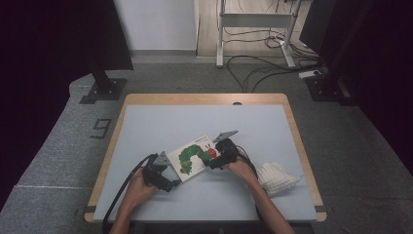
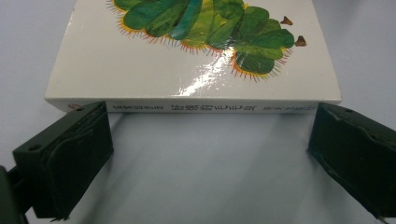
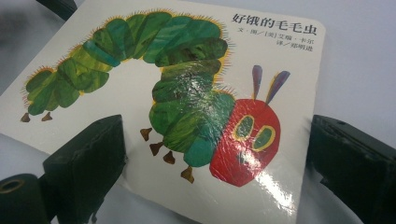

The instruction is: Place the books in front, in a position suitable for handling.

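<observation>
From the high view, a picture book [image 1: 195, 157] lies flat on the pale blue tabletop [image 1: 160, 122], cover up, a green caterpillar with a red head across it. It sits a little toward the near edge, turned at a slant. The left gripper [image 1: 171, 181] is at the book's near left corner, and the right gripper [image 1: 214, 163] is at its right end, by the red head. A hand [image 1: 138, 187] grips the left tool and the other hand [image 1: 239, 168] the right one, forearms coming in from the bottom. Just right of the right hand lies a white knobbly cloth [image 1: 276, 178], apart from the book.

Over to the left gripper view: the book [image 2: 187, 74] fills the upper half, its spine facing the camera with a line of printed characters along it. The two black jaws stand wide apart, one at each end of the spine. Their tips are at the spine's ends, nothing clamped between them, and bare table [image 2: 210, 158] shows in the gap. This gripper is released.

Now the right gripper view: the cover [image 3: 187, 107] is close up, the caterpillar's red face with yellow-green eyes low in the middle, the title printed at the top right. The jaws are spread wide, the left one lying over the cover near the caterpillar's feet, the right one off the book's edge. The pads press on nothing, so this one is released too.
</observation>
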Tool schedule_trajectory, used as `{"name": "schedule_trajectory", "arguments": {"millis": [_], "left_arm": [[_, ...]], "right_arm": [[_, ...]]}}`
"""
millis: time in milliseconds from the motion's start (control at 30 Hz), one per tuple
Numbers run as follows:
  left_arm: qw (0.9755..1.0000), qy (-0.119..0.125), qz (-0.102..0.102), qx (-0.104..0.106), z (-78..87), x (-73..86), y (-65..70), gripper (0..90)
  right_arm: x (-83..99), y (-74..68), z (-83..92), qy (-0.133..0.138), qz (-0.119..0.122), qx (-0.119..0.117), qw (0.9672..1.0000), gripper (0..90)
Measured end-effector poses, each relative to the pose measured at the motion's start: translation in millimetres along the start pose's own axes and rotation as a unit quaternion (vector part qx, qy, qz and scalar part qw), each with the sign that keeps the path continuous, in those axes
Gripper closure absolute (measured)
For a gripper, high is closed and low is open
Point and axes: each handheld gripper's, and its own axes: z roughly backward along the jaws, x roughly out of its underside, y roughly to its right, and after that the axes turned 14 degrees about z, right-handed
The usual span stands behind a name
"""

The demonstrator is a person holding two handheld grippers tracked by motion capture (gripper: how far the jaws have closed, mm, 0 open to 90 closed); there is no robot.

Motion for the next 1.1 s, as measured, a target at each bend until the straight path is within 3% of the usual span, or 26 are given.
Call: {"name": "schedule_trajectory", "arguments": {"millis": [300, 433, 667, 767, 933, 1100], "left_arm": [[1.0000, 0.002, -0.001, 0.006, 5.6, 12.3, 18.0, 0.0], [0.9999, 0.007, 0.012, -0.010, 6.0, 15.8, 26.8, 0.0], [0.9998, 0.010, 0.012, -0.008, 6.0, 16.4, 26.5, 0.0], [1.0000, 0.007, 0.006, 0.001, 7.5, 16.4, 24.2, 0.0], [0.9998, 0.018, 0.004, 0.006, 17.6, 17.0, 21.6, 0.0], [0.9986, 0.045, 0.029, -0.005, 32.9, 24.1, 11.1, 0.0]], "right_arm": [[6.3, -15.8, 6.7, 0.001, 0.001, -0.001, 1.0000, 4.5], [10.6, -24.9, 11.9, 0.000, 0.007, -0.007, 1.0000, 4.5], [11.4, -28.9, 15.3, -0.010, 0.014, -0.011, 0.9998, 4.2], [9.1, -30.1, 15.3, -0.014, 0.021, -0.009, 0.9996, 4.0], [3.9, -34.3, 20.8, -0.015, 0.033, -0.005, 0.9993, 4.7], [-2.2, -36.1, 33.6, -0.012, 0.038, 0.004, 0.9992, 5.6]]}}
